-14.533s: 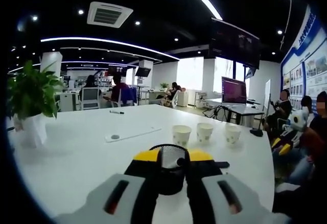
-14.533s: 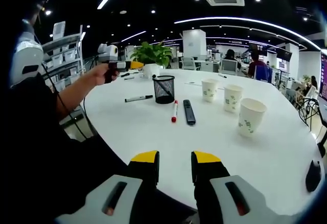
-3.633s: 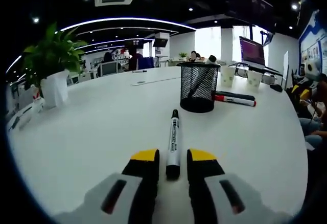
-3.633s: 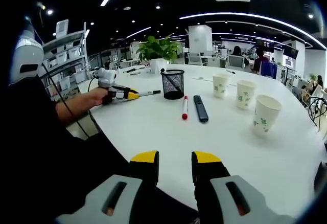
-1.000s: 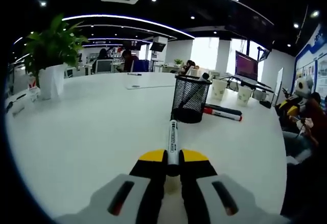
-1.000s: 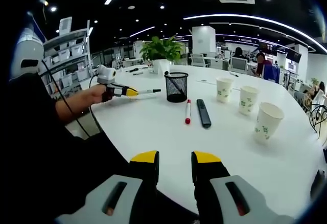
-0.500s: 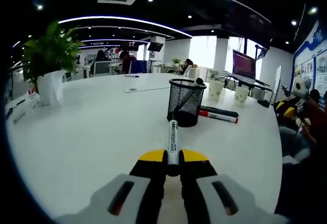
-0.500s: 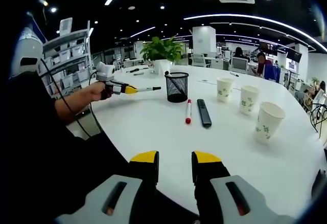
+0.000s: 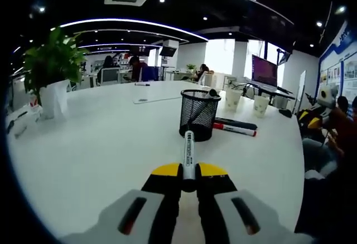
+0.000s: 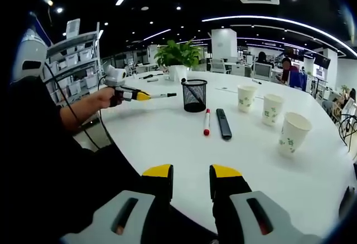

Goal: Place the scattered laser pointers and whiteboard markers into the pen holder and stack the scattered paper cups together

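The left tool (image 9: 188, 172) has yellow tips on black jaws over a grey body with red slots; the right tool (image 10: 191, 175) is coloured the same. Between the left tips sits a white whiteboard marker (image 9: 188, 154) with a black cap. At centre frame the pen holder (image 9: 199, 115) is black mesh. The surface (image 9: 100, 138) is plain white. Right of centre lie a red-capped marker (image 10: 207, 122) and a black laser pointer (image 10: 223, 123). The paper cups (image 10: 293, 132) are white with green print. The plant (image 9: 50, 60) is green in a white pot.
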Tool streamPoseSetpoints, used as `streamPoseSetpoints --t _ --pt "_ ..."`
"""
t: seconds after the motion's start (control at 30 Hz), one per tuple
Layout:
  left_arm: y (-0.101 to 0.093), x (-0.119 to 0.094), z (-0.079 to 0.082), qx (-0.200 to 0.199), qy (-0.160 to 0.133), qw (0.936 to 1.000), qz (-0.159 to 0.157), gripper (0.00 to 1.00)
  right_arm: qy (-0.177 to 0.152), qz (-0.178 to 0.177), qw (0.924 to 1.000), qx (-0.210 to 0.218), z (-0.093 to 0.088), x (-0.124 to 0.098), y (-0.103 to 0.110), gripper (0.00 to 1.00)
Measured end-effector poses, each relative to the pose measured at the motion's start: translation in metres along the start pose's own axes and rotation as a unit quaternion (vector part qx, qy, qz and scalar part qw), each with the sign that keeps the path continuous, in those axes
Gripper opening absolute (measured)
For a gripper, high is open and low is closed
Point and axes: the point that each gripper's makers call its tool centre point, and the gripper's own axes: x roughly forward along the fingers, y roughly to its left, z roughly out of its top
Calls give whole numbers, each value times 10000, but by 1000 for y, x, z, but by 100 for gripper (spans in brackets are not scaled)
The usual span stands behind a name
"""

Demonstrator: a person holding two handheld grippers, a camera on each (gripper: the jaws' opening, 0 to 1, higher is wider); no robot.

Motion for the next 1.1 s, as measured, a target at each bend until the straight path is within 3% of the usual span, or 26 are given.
streamPoseSetpoints --t 1.1 --pt "-4 -7 15 -58 -280 9996 -58 12 -35 -23 10000 48 -6 2 4 29"
